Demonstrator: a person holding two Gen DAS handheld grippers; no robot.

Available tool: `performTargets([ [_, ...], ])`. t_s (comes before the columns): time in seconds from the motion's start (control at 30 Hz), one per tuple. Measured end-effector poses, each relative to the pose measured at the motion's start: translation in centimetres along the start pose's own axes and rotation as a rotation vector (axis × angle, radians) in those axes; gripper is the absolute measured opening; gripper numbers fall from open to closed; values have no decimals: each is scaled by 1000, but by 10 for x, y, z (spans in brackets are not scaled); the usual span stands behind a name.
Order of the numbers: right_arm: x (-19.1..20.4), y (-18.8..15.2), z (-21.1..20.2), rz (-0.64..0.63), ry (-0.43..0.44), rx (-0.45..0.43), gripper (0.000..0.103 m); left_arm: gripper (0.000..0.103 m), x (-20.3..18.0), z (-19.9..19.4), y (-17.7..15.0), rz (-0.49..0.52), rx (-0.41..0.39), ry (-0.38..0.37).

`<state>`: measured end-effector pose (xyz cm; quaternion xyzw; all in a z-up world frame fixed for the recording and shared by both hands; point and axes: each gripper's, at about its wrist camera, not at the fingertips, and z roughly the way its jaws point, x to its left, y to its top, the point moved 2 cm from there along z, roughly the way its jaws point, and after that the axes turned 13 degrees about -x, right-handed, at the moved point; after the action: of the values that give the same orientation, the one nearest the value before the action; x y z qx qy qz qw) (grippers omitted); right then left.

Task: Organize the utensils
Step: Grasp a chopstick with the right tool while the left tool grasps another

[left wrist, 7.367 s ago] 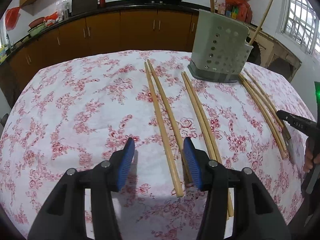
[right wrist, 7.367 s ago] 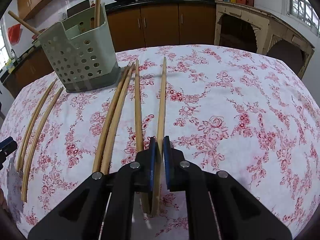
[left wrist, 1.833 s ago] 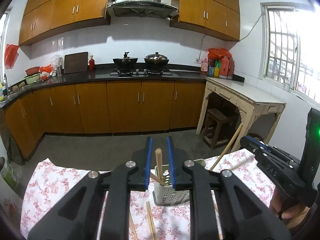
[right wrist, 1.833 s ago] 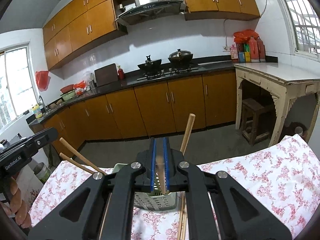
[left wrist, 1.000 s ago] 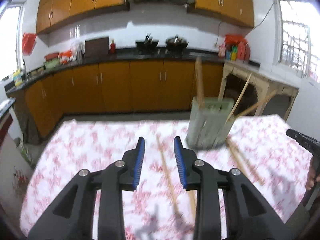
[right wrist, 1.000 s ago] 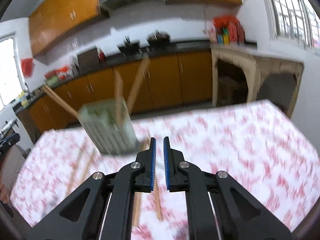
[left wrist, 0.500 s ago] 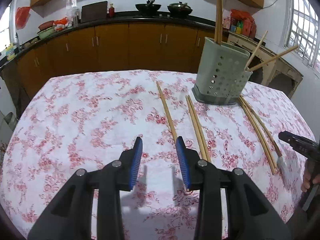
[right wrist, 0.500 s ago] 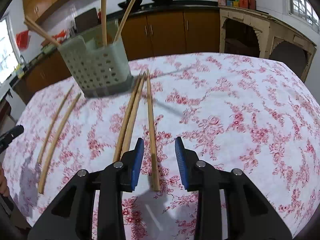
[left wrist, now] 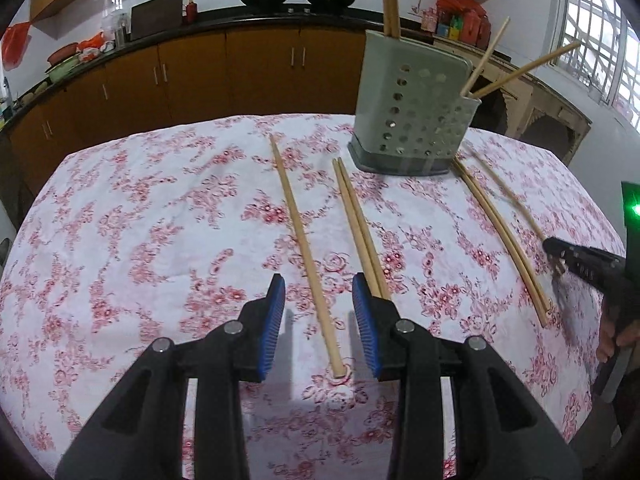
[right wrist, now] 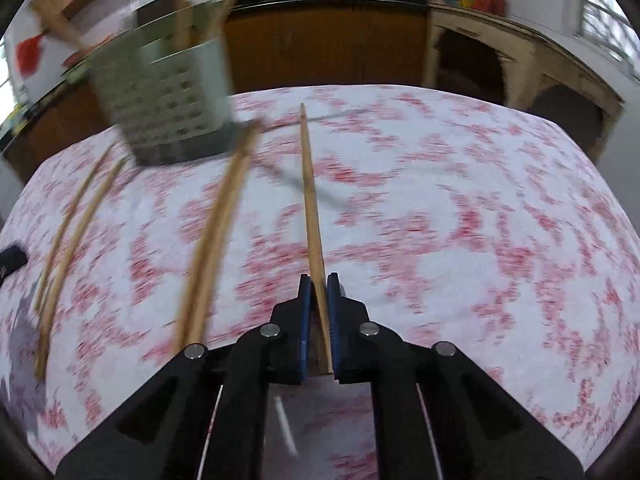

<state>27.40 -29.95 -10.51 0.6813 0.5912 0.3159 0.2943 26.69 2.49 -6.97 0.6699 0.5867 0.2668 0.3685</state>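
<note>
My right tool (right wrist: 316,292) pinched one long wooden chopstick (right wrist: 310,200); my left tool (left wrist: 319,298) gaped; four chopsticks stood in the perforated grey plastic holder (left wrist: 412,120), several remained on the desk (left wrist: 140,220).

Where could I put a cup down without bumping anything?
Widest bare patch: the tablecloth left of the single chopstick between the jaws of the open left gripper. In the right wrist view, the tablecloth right of the chopstick clamped by the right gripper is bare. Crowded: chopstick pairs by the utensil holder.
</note>
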Motion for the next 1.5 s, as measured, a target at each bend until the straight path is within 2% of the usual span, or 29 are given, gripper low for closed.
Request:
performTargets([
  [0.1, -12, 1, 1, 47, -15, 6, 8, 35, -2, 5, -2, 4, 13, -11],
  [0.3, -9, -1, 1, 21, -4, 0, 8, 34, -7, 19, -6, 27, 44, -5],
  [0.37, -8, 0, 0, 19, 1, -1, 8, 29, -9, 24, -8, 39, 58, 10],
  [0.43, -5, 0, -1, 14, 12, -2, 8, 15, -9, 29, -11, 51, 70, 24],
  [0.63, 7, -2, -4, -29, 38, -9, 8, 8, 5, 30, -14, 37, 71, 73],
  [0.87, -3, 2, 1, -11, 3, -17, 8, 8, 45, 26, -14, -20, 72, 143],
  [1.07, -6, 4, 4, -14, -10, -26, 8, 10, 44, 23, -17, -10, 44, 125],
  [1.23, -8, 4, 4, -5, -5, -26, 8, 16, 41, 23, -17, 0, 44, 112],
  [1.5, -8, 4, 4, -5, -5, -26, 8, 17, 39, 25, -17, 4, 46, 109],
])
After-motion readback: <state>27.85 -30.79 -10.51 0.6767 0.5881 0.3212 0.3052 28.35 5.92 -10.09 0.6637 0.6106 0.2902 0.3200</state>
